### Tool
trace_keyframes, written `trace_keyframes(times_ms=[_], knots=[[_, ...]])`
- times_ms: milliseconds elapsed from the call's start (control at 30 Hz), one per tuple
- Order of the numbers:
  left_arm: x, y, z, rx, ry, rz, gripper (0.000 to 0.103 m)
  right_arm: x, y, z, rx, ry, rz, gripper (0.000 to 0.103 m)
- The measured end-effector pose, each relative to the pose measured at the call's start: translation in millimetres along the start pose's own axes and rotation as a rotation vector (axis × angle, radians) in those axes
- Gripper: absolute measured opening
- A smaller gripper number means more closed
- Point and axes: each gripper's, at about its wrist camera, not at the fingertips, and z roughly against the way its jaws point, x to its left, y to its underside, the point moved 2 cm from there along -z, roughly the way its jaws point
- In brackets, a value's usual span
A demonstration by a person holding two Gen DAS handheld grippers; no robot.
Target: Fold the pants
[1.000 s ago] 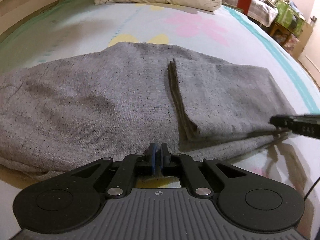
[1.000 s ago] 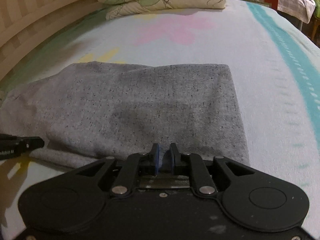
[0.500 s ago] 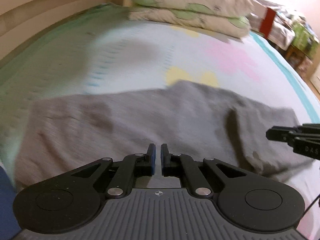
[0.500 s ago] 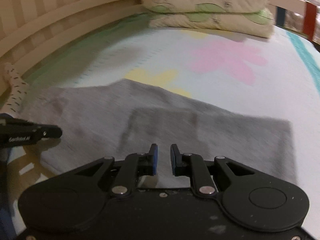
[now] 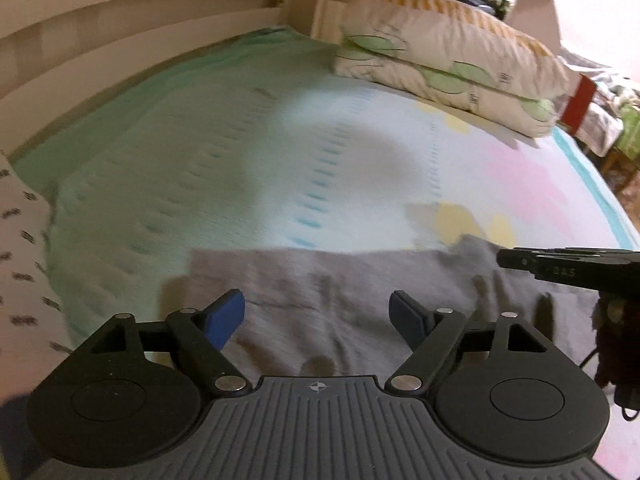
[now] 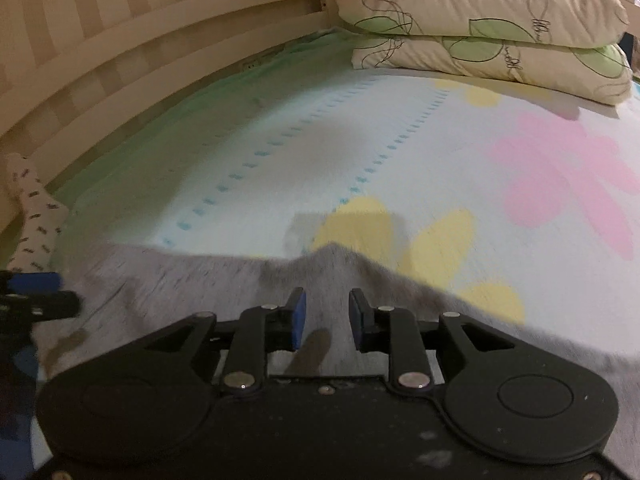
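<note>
Grey pants (image 5: 320, 280) lie flat across the bed, close in front of both grippers; they also show in the right wrist view (image 6: 224, 280). My left gripper (image 5: 318, 314) is wide open and empty above the pants' near part. My right gripper (image 6: 326, 318) is partly open and empty over the pants, near a raised peak of cloth. The right gripper's fingers (image 5: 560, 268) show at the right edge of the left wrist view. The left gripper's fingers (image 6: 36, 300) show at the left edge of the right wrist view.
The bedsheet (image 5: 320, 140) is pale with green, pink and yellow patches. Two stacked pillows (image 6: 488, 28) lie at the bed's head. A slatted wooden bed frame (image 6: 120, 52) runs along the left. A white patterned cloth (image 5: 20, 248) lies at the left edge.
Both grippers have let go and opened, the left one wide. Both have swung left along the pants, away from the folded end, and both views now tilt up toward the pillows.
</note>
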Motion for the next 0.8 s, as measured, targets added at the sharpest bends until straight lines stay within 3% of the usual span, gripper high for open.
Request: trace_keyframes(times_ms=[133, 200, 433, 600, 700, 733, 767, 800], knots=[[21, -14, -7, 0.035, -0.016, 0.003, 0.079, 5, -9, -27, 0.029, 0.055, 0.044, 0.026], [32, -18, -13, 0.070, -0.019, 0.003, 0.081, 4, -5, -51, 0.133, 0.083, 0.079, 0.027], [70, -24, -28, 0.177, -0.022, 0.034, 0.082, 7, 1, -54, 0.112, 0.119, 0.128, 0.027], [75, -11, -42, 0.318, 0.042, 0.030, 0.082, 3, -9, -59, 0.157, 0.084, 0.109, 0.027], [77, 4, -54, 0.413, 0.142, 0.100, 0.083, 4, -9, -62, 0.158, 0.075, 0.117, 0.027], [79, 11, -58, 0.447, 0.181, 0.143, 0.086, 4, -9, -62, 0.156, 0.074, 0.119, 0.027], [79, 13, -59, 0.435, 0.202, 0.143, 0.095, 3, -9, -63, 0.154, 0.073, 0.121, 0.027], [76, 15, -59, 0.433, 0.209, 0.119, 0.096, 3, -8, -63, 0.153, 0.073, 0.122, 0.027]])
